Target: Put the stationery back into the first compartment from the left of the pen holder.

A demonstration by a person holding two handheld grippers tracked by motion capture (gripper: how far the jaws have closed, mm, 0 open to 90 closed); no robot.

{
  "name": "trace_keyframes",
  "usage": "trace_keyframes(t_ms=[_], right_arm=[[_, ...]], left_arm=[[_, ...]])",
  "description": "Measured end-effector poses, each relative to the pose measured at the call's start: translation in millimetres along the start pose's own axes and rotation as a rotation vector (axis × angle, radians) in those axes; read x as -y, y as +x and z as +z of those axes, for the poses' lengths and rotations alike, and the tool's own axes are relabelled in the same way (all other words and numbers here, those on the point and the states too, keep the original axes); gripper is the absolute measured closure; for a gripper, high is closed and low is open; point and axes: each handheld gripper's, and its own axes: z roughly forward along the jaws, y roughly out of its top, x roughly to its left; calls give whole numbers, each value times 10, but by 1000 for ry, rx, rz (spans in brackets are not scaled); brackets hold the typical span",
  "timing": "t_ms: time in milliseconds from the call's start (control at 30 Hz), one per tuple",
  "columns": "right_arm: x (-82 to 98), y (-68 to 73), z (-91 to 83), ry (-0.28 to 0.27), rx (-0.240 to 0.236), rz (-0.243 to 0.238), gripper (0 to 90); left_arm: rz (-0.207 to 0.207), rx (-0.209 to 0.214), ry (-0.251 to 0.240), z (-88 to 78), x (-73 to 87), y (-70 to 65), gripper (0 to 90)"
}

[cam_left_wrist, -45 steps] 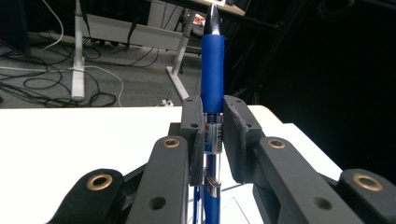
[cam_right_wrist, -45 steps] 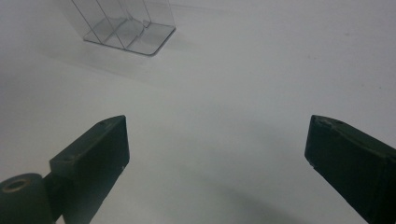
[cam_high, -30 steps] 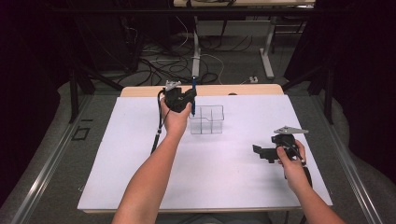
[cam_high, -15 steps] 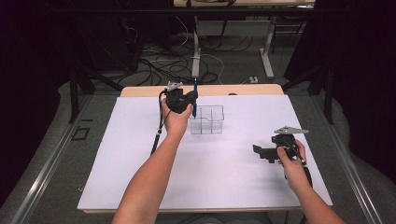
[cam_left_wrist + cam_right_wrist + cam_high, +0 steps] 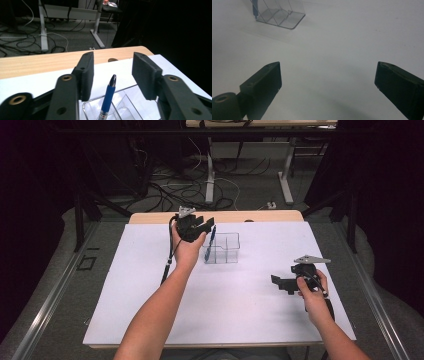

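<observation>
Your left hand-held gripper hovers at the left rear corner of the clear divided box on the desk. Its jaws have just been opening and now stand apart, pressing on nothing. The blue pen stands tilted in the box's corner compartment, its tip rising between the jaws without touching either pad. Your right hand-held gripper rests low over the white desk surface, well apart from the box, jaws wide and holding nothing.
</observation>
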Motion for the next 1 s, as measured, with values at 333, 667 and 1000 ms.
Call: trace_keyframes(t_ms=[333, 667, 1000], right_arm=[[-1, 3, -8, 1, 2, 0, 68], [-1, 7, -13, 2, 5, 1, 69], [-2, 17, -12, 3, 8, -11, 69]], left_arm=[[79, 32, -22, -151, -36, -39, 331], [168, 47, 12, -406, -39, -105, 298], [141, 80, 45, -666, 42, -111, 286]])
